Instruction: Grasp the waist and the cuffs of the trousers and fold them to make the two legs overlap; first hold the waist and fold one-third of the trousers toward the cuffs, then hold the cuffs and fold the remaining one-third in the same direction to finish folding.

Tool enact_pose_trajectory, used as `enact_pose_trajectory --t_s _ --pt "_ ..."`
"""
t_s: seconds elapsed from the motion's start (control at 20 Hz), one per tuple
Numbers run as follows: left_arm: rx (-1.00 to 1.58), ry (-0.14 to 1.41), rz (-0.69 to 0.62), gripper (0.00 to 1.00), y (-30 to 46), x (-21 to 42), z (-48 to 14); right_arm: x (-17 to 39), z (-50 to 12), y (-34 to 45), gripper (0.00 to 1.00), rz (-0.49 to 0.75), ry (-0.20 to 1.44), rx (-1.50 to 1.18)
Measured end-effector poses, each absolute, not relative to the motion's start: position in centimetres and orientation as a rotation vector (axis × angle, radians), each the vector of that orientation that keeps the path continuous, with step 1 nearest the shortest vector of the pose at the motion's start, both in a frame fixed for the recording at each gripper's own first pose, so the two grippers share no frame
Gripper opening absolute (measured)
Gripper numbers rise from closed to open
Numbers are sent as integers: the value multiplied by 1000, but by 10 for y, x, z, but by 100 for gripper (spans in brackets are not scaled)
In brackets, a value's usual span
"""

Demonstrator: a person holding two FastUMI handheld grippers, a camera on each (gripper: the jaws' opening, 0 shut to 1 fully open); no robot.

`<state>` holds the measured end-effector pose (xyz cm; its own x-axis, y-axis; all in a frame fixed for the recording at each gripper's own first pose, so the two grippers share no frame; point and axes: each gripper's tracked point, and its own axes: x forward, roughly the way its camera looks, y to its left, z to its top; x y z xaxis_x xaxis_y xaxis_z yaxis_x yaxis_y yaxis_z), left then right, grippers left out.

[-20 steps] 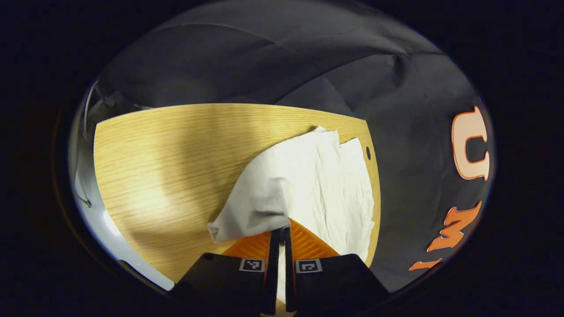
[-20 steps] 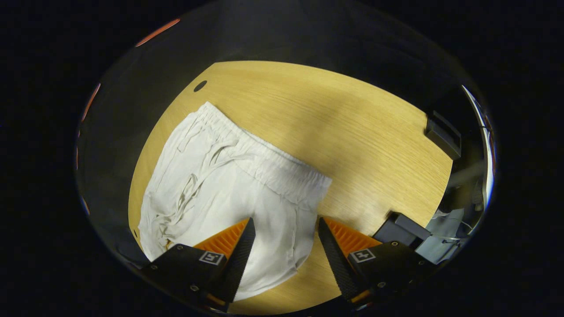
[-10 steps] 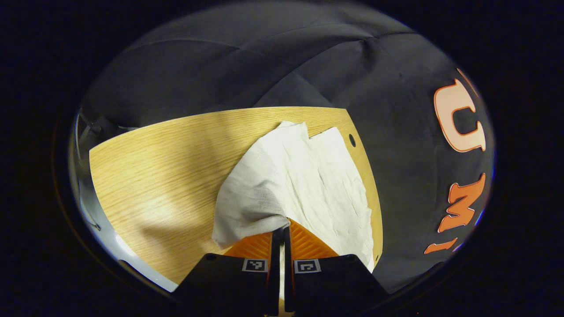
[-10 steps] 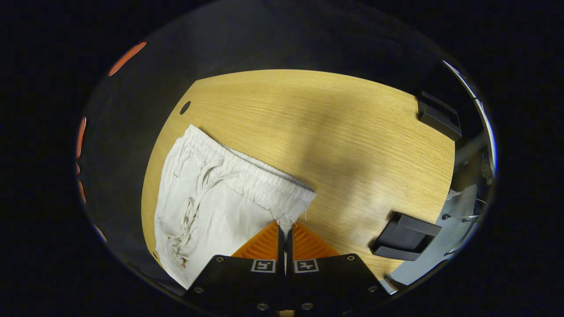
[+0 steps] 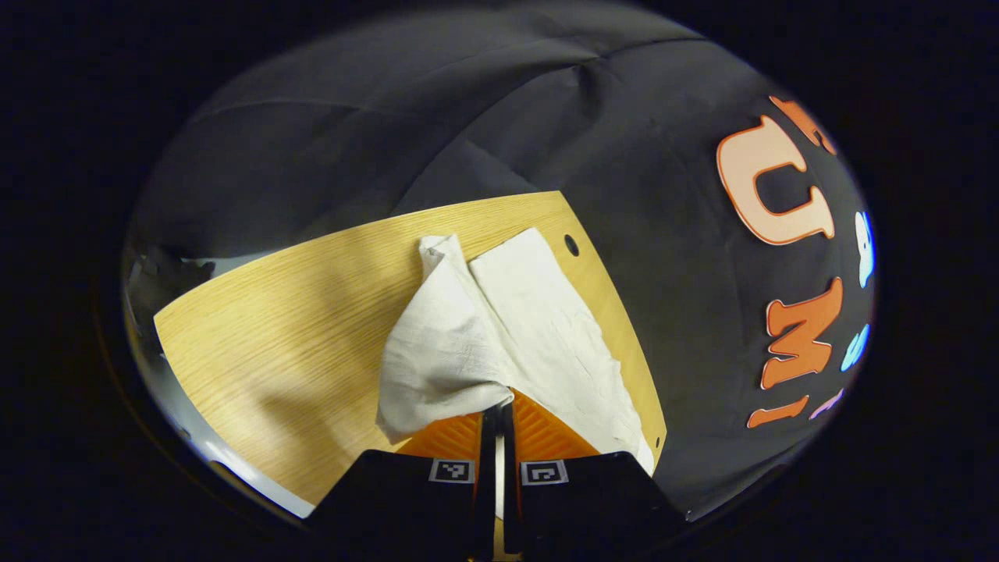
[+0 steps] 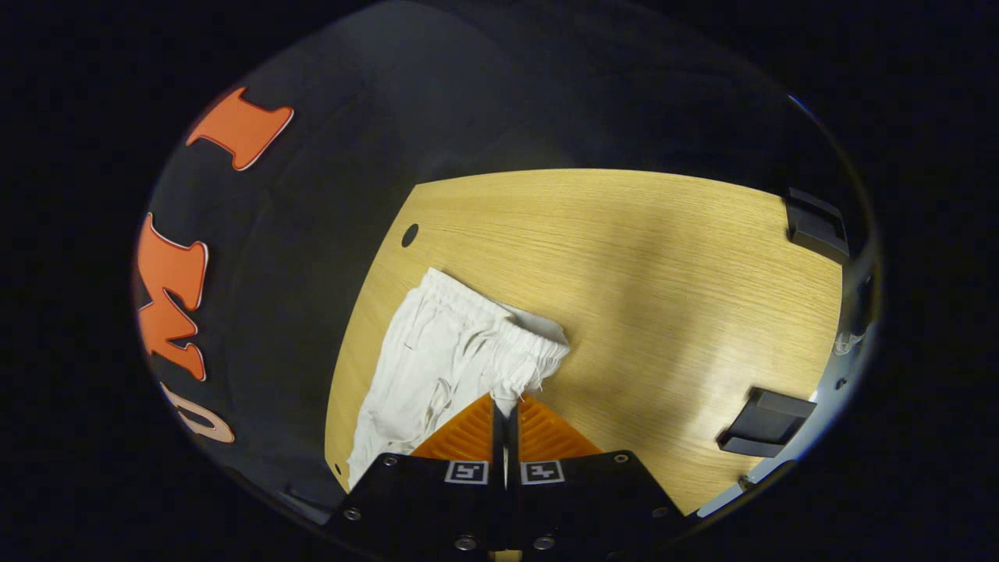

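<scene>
White trousers lie on a light wooden table. In the left gripper view my left gripper (image 5: 499, 398) is shut on a cuff of the trousers (image 5: 538, 328), and the near leg is lifted and draped from the fingers over the other leg. In the right gripper view my right gripper (image 6: 506, 400) is shut on the corner of the elastic waistband of the trousers (image 6: 445, 351), which is raised off the table (image 6: 624, 257). The drawstring hangs loose down the front of the cloth.
The table's edge runs close beside the trousers, with a small round hole (image 6: 410, 234) near the corner. Two black blocks (image 6: 765, 421) (image 6: 815, 222) sit at the far side of the table in the right gripper view. Bare wood (image 5: 281, 328) spreads left of the trousers.
The right gripper went from open over the trousers to shut on the waistband corner, then lifted it. Both grippers have risen, and the lifted leg has swung over the other one.
</scene>
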<state>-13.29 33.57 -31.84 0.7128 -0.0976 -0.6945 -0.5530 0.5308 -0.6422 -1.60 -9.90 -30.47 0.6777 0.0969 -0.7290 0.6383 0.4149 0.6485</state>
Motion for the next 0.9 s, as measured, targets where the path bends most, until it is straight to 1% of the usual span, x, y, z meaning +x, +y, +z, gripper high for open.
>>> enact_pose_trajectory --t_s 0.25,0.3,0.45,0.6,0.7,0.9 --pt "-923 763 219 8 343 -99 -293 7 -287 -105 1 -388 750 1130" --pt "-907 768 203 5 344 -91 -290 13 -284 -104 1 -388 744 1131" --pt "-862 781 163 6 343 -69 -282 31 -272 -104 1 -391 721 1147" --pt "-819 799 141 8 348 -46 -282 47 -265 -106 1 -392 716 1137" --pt "-759 860 135 8 354 -36 -294 59 -263 -106 1 -398 727 1129" --pt "-725 874 95 8 355 1 -293 85 -261 -103 1 -392 744 1106"
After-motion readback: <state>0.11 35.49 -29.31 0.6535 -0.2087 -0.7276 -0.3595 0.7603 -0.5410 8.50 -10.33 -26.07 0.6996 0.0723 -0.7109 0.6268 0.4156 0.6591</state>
